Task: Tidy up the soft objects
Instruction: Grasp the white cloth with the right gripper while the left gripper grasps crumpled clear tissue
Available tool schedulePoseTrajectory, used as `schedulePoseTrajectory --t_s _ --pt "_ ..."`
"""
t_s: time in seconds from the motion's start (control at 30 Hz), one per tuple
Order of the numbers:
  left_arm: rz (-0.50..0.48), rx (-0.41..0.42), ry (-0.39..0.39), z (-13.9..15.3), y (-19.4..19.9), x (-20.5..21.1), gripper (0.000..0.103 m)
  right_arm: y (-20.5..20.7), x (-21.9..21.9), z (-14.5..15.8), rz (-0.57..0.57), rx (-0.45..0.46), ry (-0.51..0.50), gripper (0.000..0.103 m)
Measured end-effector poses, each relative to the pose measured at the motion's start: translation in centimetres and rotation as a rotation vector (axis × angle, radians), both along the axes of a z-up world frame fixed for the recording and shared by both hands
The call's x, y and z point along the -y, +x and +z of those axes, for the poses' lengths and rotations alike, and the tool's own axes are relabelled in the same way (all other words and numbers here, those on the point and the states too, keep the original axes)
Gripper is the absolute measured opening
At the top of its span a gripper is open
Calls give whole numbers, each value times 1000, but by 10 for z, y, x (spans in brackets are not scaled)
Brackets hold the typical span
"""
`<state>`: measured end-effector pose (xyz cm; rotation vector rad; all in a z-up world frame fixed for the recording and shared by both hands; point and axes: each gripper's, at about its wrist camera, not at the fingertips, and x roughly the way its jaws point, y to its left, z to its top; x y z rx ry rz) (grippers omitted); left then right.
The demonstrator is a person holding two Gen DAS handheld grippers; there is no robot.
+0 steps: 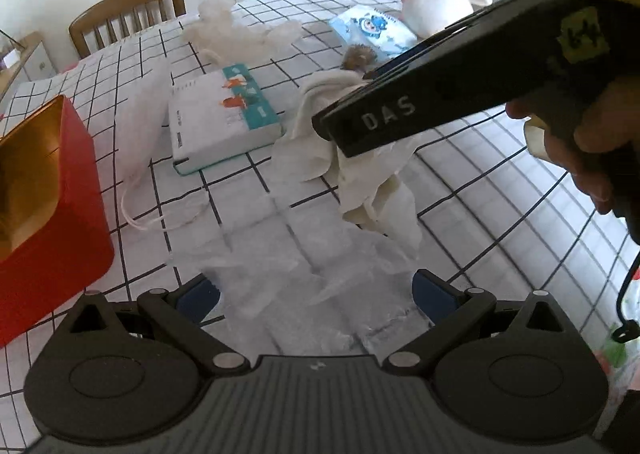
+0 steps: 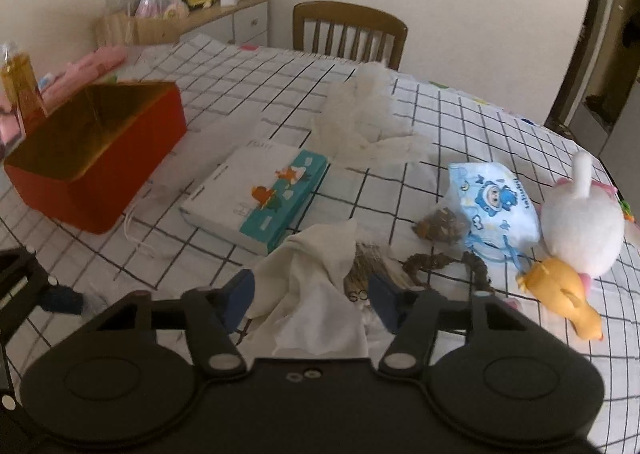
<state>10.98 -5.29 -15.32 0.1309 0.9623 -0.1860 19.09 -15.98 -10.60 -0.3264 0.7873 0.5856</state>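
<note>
Your right tongs (image 2: 312, 294) stand half open around the crumpled cream cloth (image 2: 316, 254); your left tongs (image 1: 316, 294) gape over clear crinkled plastic (image 1: 296, 266).

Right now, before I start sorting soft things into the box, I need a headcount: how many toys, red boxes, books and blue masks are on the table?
Toys: 2, rabbit and duck
Red boxes: 1
Books: 1
Blue masks: 1
Total: 5

Both grippers tilt downward: the left gripper (image 1: 316, 290) stands wide apart, the right gripper (image 2: 312, 294) half-spread, gripped by a hand (image 1: 592, 157).
</note>
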Motion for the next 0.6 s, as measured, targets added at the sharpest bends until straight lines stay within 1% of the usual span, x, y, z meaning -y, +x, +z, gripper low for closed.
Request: schedulePoseTrajectory --t_s 0.13,0.2,0.23,0.27,0.3,0.33,0.37,0.4,0.43,0.47,0.5,0.53,0.6 --pt "21 8 25 -5 2 0 100 -1 -6 -8 9 2 -40 45" --pt "21 10 3 -4 1 -3 85 -3 -7 -9 19 14 -56 40" --pt "20 11 -9 -3 1 -3 82 -4 -8 -9 23 21 -63 37" --pt "16 16 -13 -2 1 -3 74 -5 -8 -9 25 25 -69 32" --pt "15 21 -13 -1 0 -3 63 -5 -8 -9 27 27 -70 30" --pt "17 26 -16 0 0 -3 58 -5 -7 -8 28 28 -67 25" --pt "21 27 -18 1 0 -3 50 -6 -7 -6 28 30 -62 16" --pt "28 27 -19 2 0 -4 43 -6 -5 -4 28 33 -55 13" --pt "36 27 -22 2 0 -6 40 -7 -4 -2 28 32 -47 10" --pt "44 26 -28 3 0 -7 34 -7 -3 -1 28 32 -38 8" --pt "52 25 -34 4 0 -9 31 -8 -2 1 30 32 -28 7" --pt "60 24 -42 4 0 -11 30 -10 -1 3 34 32 -18 6" --pt "78 24 -53 7 0 -15 23 -12 1 7 35 38 -1 5"
